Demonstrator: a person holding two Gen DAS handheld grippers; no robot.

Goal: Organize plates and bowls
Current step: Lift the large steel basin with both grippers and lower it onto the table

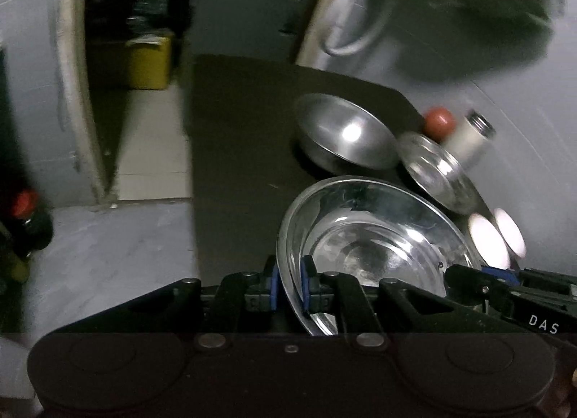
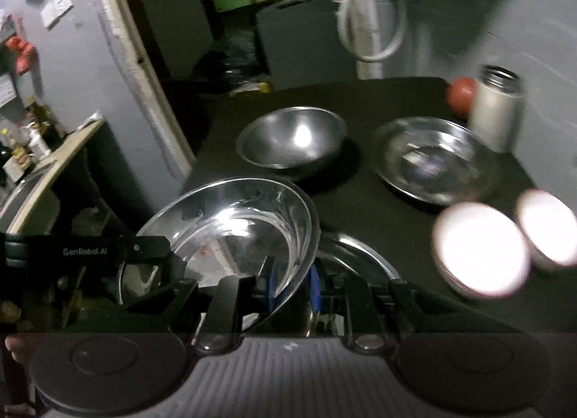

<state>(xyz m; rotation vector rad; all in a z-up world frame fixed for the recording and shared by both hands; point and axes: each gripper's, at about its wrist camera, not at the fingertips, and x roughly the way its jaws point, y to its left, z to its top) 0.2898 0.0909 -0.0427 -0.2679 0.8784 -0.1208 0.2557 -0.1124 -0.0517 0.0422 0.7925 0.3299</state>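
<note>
Evidently both the left gripper (image 1: 290, 286) and right gripper (image 2: 293, 286) pinch opposite rims of the shiny steel plate (image 2: 230, 227), raised tilted above the dark table (image 2: 360, 201); it looks rigid, light, slippery.

I see dim room | grey walls (image 2: 83, 68) | dark surface (image 1: 238, 151) | pale floor (image 1: 151, 136) through open doorway (image 1: 119, 57)

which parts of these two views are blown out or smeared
Left wrist view: the two white bowls are blown out to featureless glare, the white bottle and red ball are motion-smeared. Right wrist view: the same white bowls bloom brightly, the shallow steel plate is blurred; both views are dim with fisheye bending at the edges.
</note>
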